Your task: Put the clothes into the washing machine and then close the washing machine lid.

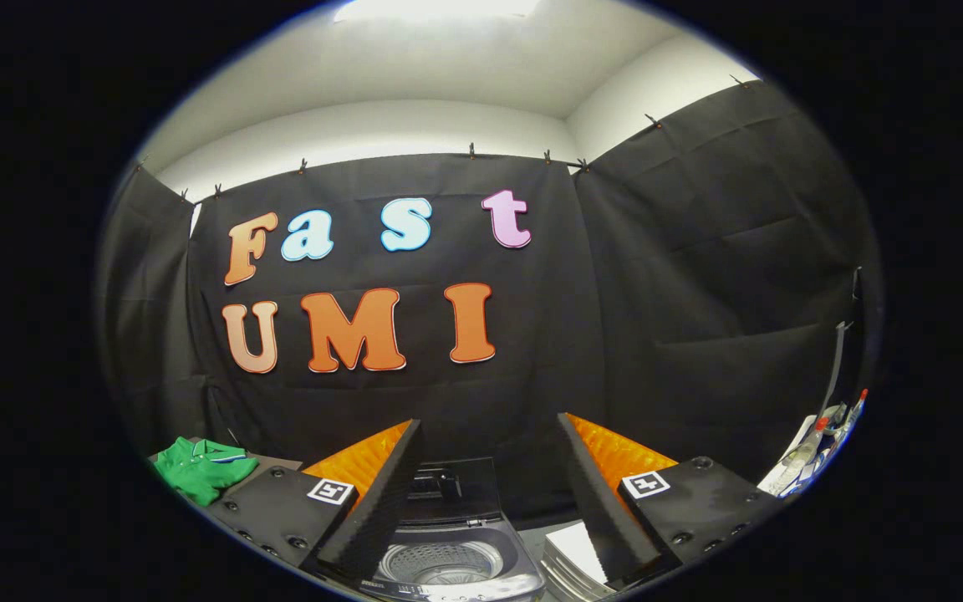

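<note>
The gripper (pixel 488 493) holds its fingers spread wide with nothing between them; in the gap just ahead sits the washing machine (pixel 448 556), its lid (pixel 456 493) raised and drum showing, while the green shirt (pixel 197 468) lies off to the left, beside the left finger

The jaws hide both sides of the washing machine (pixel 448 548); bottles (pixel 816 447) are too small to identify.
</note>
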`<state>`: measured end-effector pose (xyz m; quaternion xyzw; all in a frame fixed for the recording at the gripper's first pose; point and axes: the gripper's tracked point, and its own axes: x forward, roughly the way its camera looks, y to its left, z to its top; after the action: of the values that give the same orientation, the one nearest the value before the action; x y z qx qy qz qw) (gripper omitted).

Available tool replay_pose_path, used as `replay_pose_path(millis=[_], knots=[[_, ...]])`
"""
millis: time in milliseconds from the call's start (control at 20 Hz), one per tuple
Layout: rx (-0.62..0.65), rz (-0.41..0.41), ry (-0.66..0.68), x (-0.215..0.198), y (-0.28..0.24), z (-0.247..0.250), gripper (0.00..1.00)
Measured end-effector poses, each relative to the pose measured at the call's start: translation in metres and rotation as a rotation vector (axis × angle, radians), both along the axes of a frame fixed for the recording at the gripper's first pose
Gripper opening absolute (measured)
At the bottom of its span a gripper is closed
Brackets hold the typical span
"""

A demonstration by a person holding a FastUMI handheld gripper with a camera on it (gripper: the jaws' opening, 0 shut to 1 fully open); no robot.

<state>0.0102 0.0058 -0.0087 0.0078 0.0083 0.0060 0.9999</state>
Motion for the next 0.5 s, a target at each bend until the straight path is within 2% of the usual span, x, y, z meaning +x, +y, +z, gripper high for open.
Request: replay_pose_path(millis=[500], knots=[[0.002, 0.005, 0.009, 0.0106, 0.0059, -0.0044, 1.0]])
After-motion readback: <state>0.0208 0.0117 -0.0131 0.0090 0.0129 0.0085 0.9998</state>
